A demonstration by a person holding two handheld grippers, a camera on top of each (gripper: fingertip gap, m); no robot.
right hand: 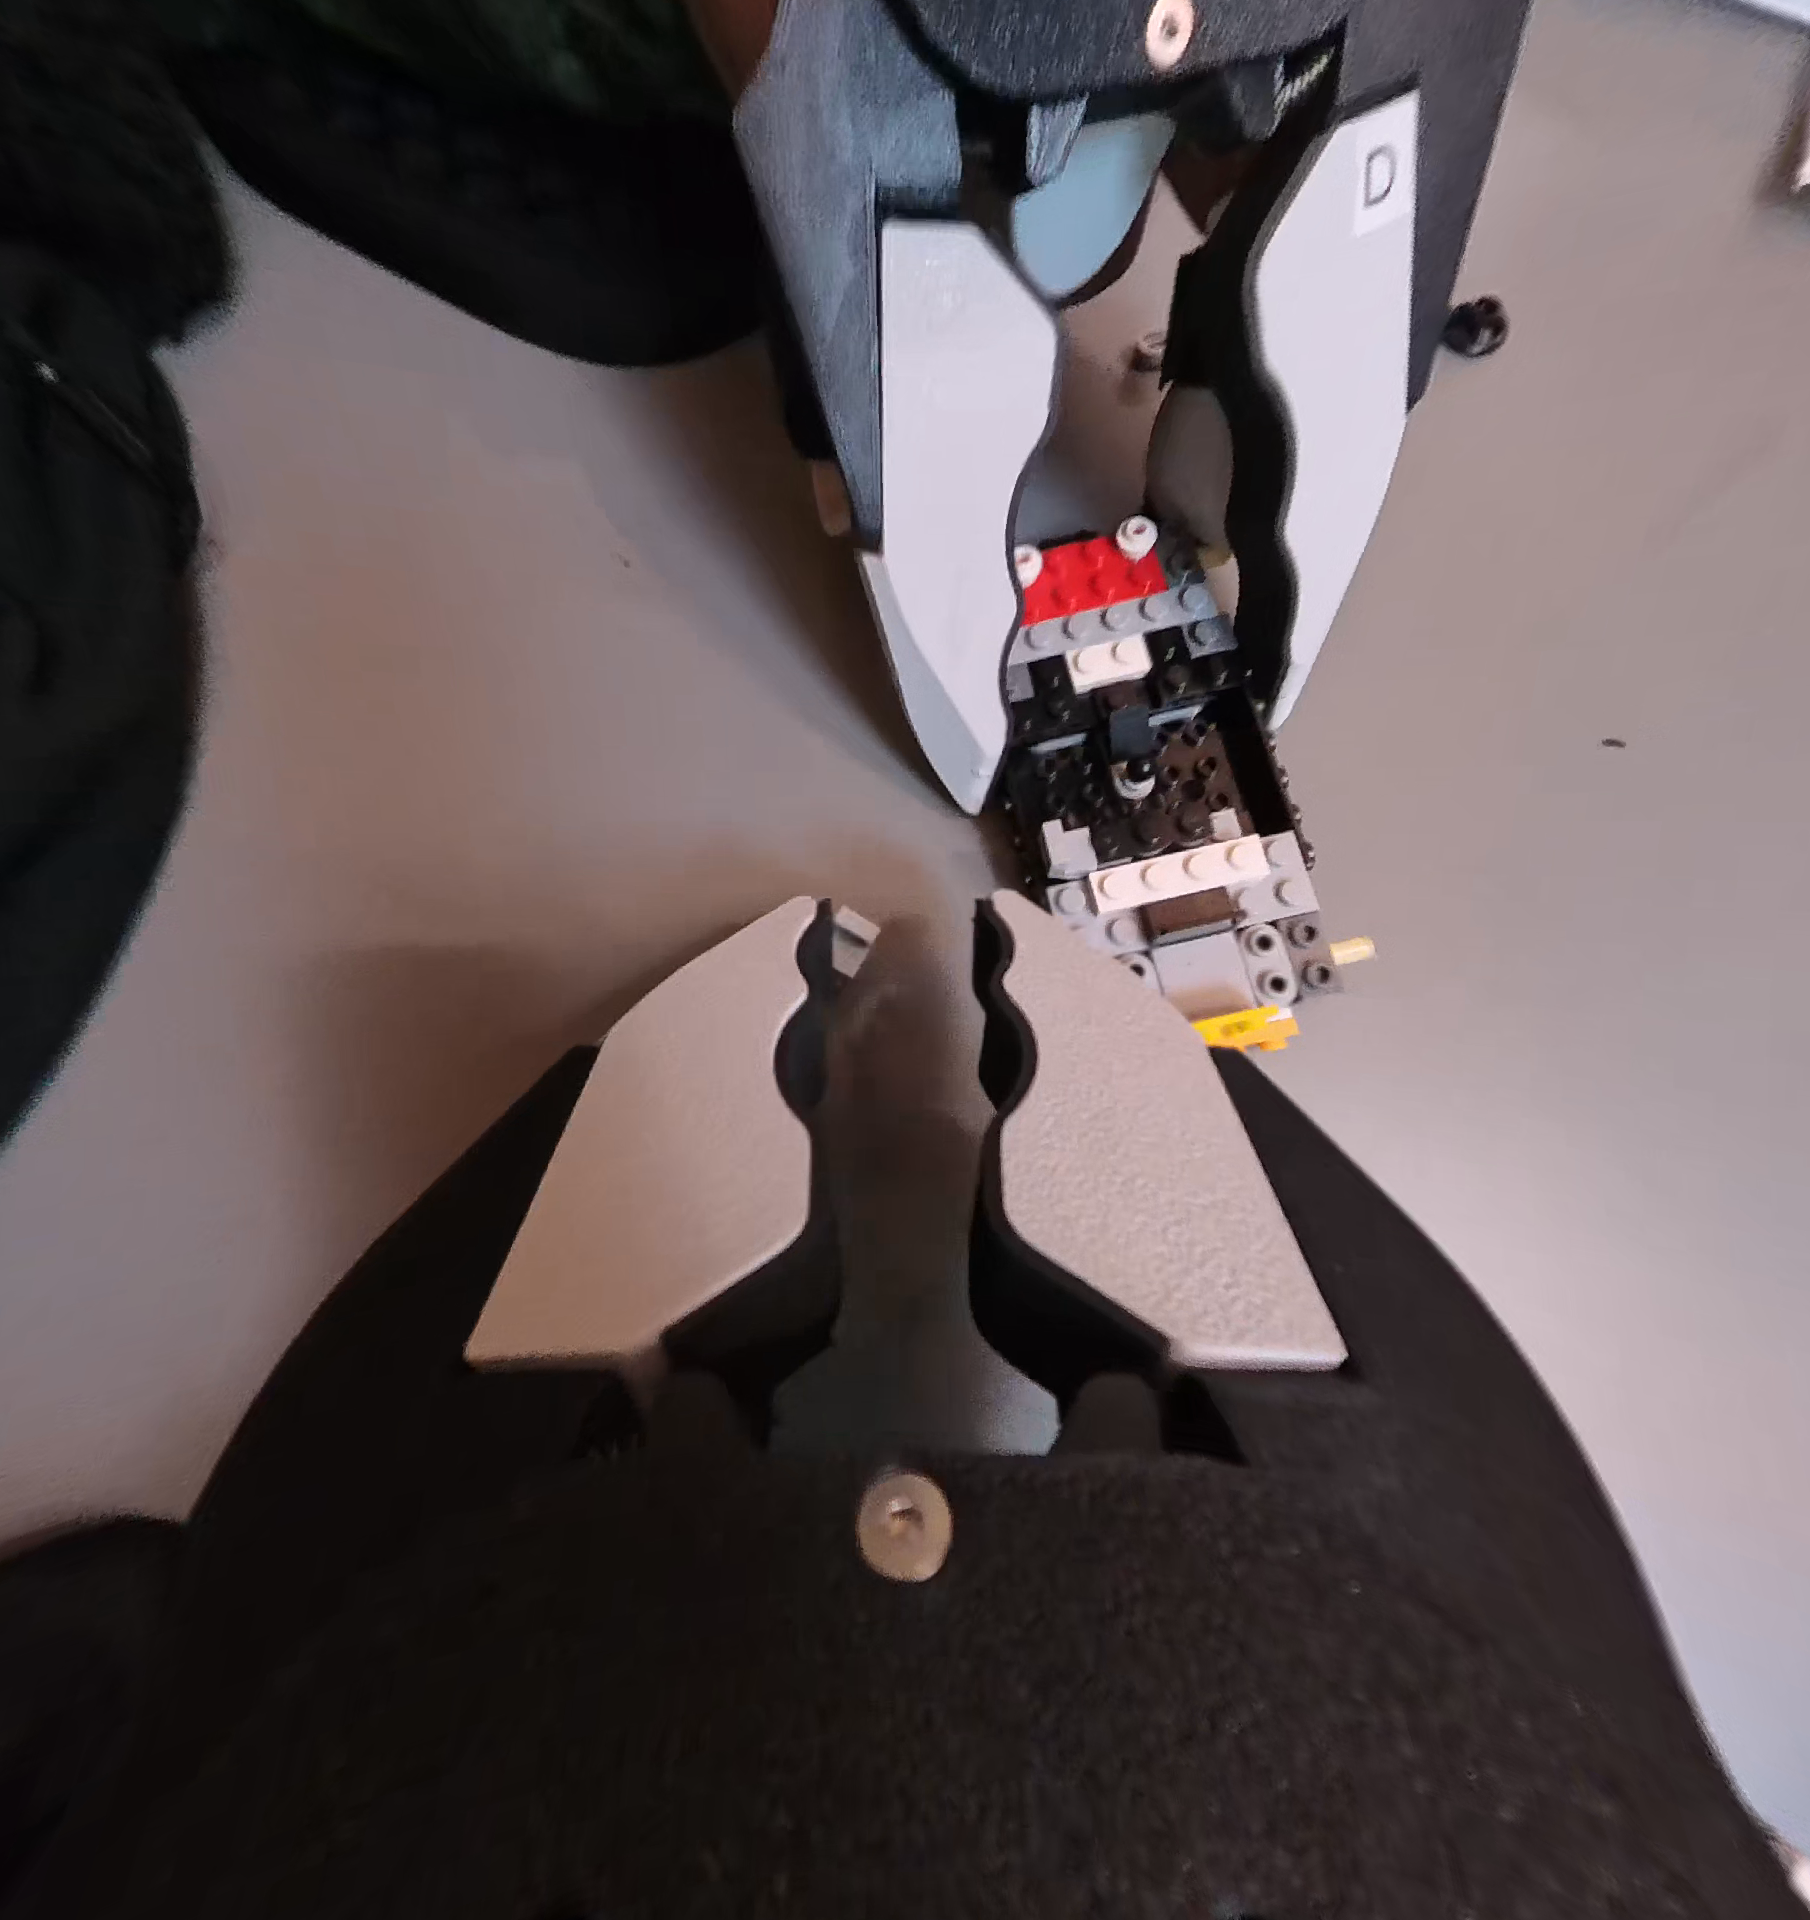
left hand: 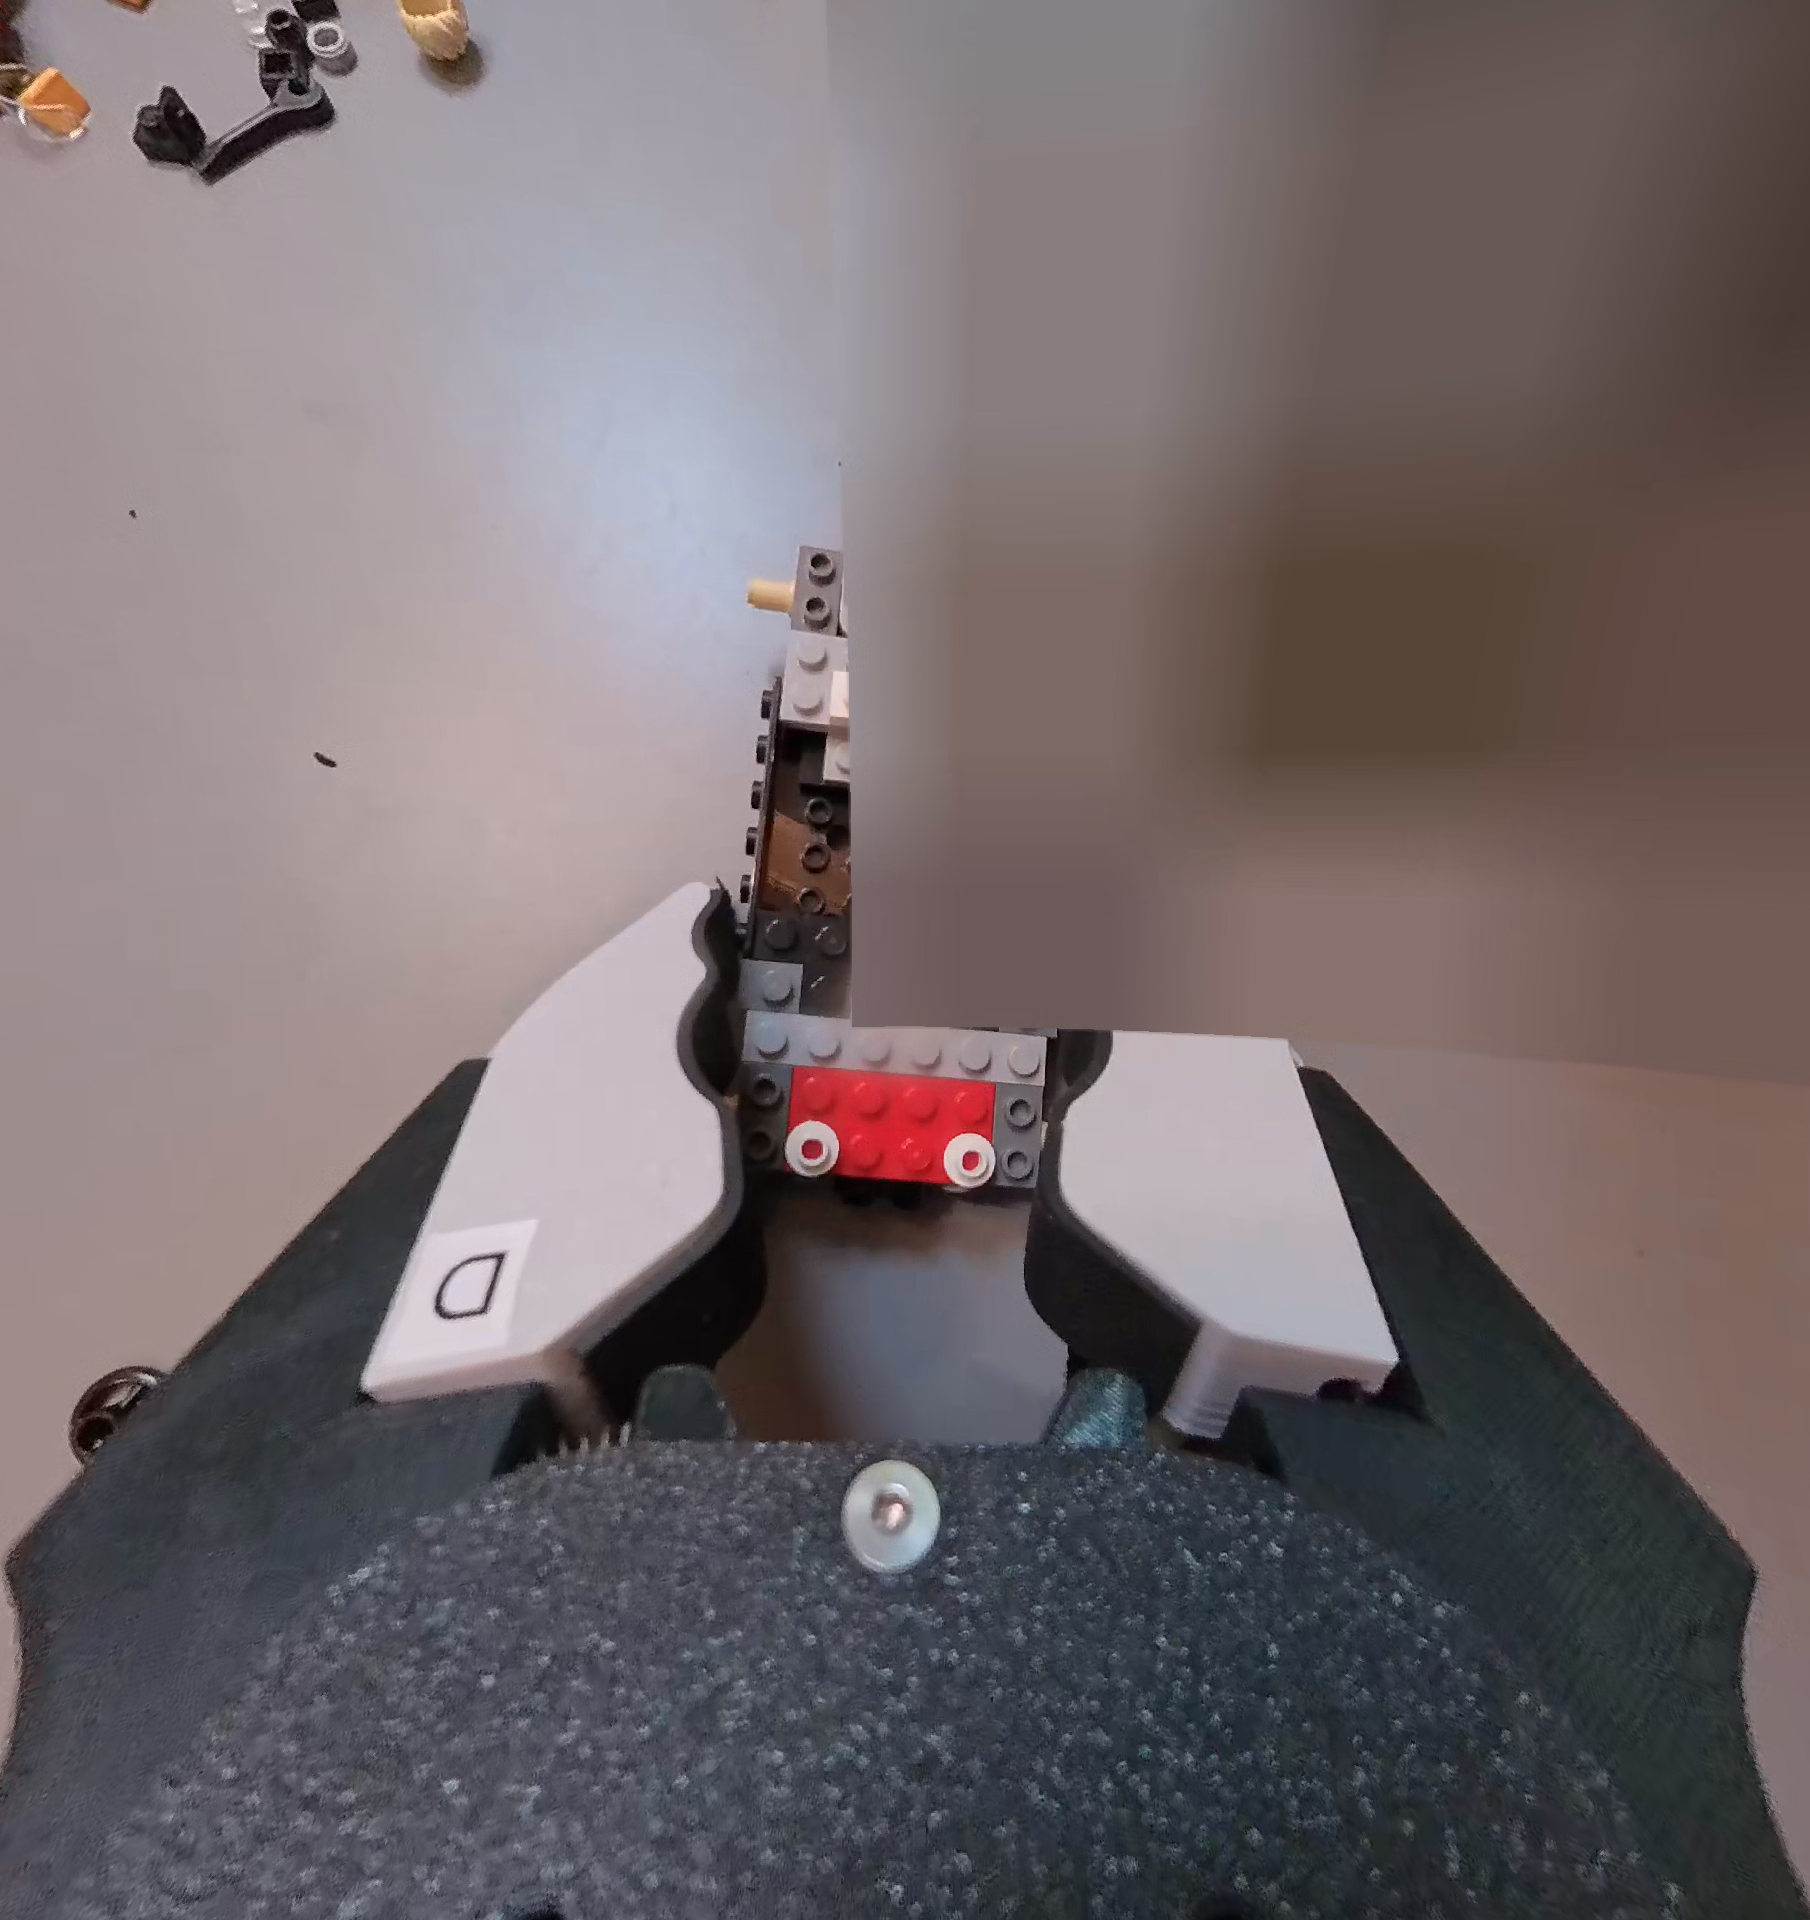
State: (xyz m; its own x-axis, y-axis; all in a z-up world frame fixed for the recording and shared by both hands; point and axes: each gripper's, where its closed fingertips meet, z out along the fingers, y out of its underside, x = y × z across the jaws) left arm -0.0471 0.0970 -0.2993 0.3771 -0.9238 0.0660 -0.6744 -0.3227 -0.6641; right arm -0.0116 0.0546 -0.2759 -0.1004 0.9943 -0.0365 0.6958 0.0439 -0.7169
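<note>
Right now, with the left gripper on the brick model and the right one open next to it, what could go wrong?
1. The left gripper clamps only the red-topped end of the brick model; the long free end could sag or snap off if pushed.
2. A small grey piece sits against one finger of the open right gripper, not pinched; it may drop.
3. The right fingers are close to the model's yellow part and could knock it.

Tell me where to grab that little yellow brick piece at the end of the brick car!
Probably by the two long edges of the small flat yellow brick piece, coming from above. It lies low on the grey table and juts out past the grey-and-black toy brick car, so those sides look free.
</note>
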